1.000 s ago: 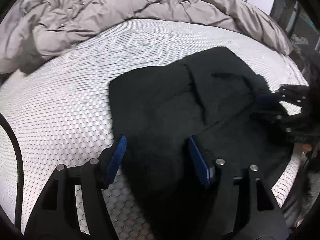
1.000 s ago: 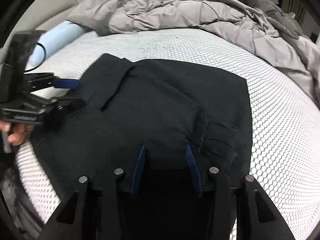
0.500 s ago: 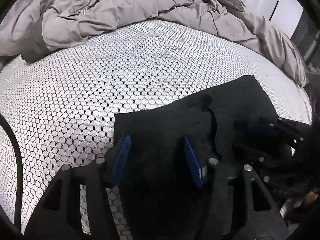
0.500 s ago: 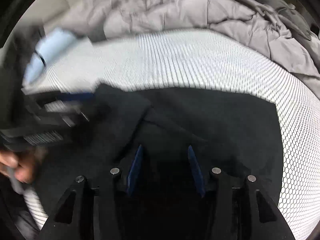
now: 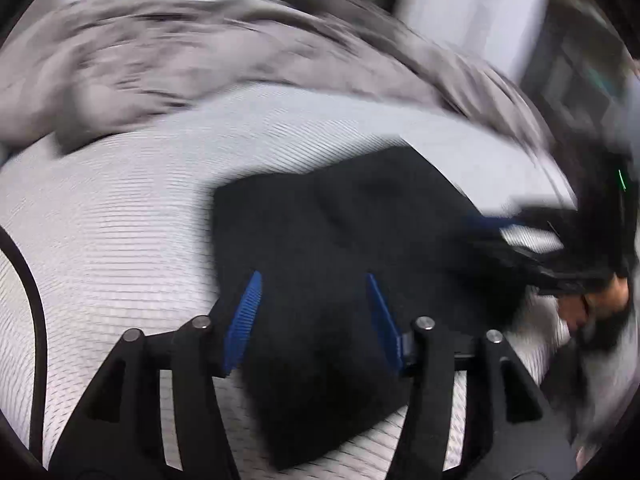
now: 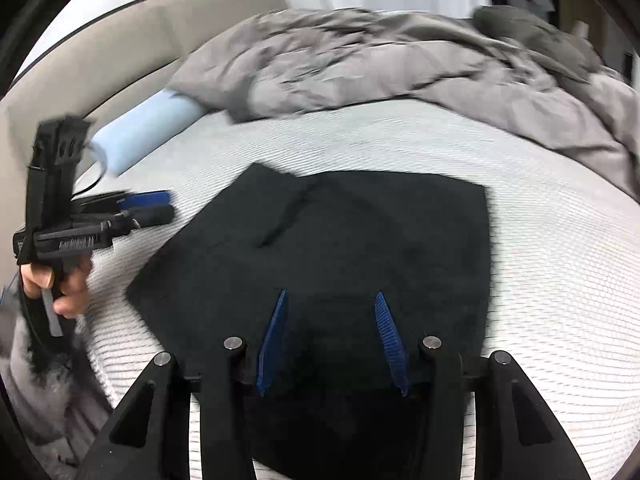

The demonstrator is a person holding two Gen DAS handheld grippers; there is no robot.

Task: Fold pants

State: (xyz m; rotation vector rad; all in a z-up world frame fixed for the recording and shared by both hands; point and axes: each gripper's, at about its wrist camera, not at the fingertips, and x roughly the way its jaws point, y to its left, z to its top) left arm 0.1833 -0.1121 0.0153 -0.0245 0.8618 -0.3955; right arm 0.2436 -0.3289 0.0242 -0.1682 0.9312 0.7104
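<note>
Largely motion-blurred, black pants [image 5: 340, 248] on mattress [image 5: 120, 240], folds indistinct.

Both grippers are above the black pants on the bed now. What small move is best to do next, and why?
Probably lift both away: the black pants already lie as a compact folded block on the bed, and the left gripper and right gripper hold nothing.

No text or label can be read
</note>
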